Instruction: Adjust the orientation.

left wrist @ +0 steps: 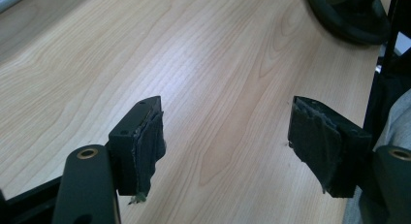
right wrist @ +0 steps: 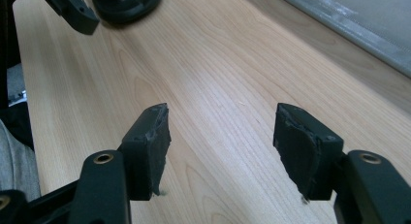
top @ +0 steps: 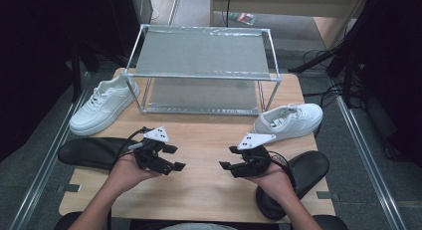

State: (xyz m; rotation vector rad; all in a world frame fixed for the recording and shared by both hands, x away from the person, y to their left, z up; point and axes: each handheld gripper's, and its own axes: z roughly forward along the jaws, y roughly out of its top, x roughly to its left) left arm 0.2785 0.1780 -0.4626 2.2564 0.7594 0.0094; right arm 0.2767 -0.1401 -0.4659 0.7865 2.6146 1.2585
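Note:
Two hands hold my grippers low over the wooden table [top: 204, 135], facing each other. My left gripper [top: 177, 158] points right, and its jaws stand wide apart with nothing between them. In the left gripper view the left gripper [left wrist: 227, 115] has bare wood between its worn black pads [left wrist: 148, 141]. My right gripper [top: 227, 158] points left, also open and empty. The right gripper [right wrist: 223, 117] hovers over bare wood too. A white sneaker [top: 102, 104] lies at the table's left, a second white sneaker [top: 288, 120] at the right.
A two-shelf metal rack [top: 199, 76] with grey shelves stands at the back of the table. Black chair armrests [top: 89, 151] [top: 303, 172] flank the front corners. One armrest [right wrist: 126, 3] and a jaw of the left gripper [right wrist: 72, 8] sit at the top of the right gripper view.

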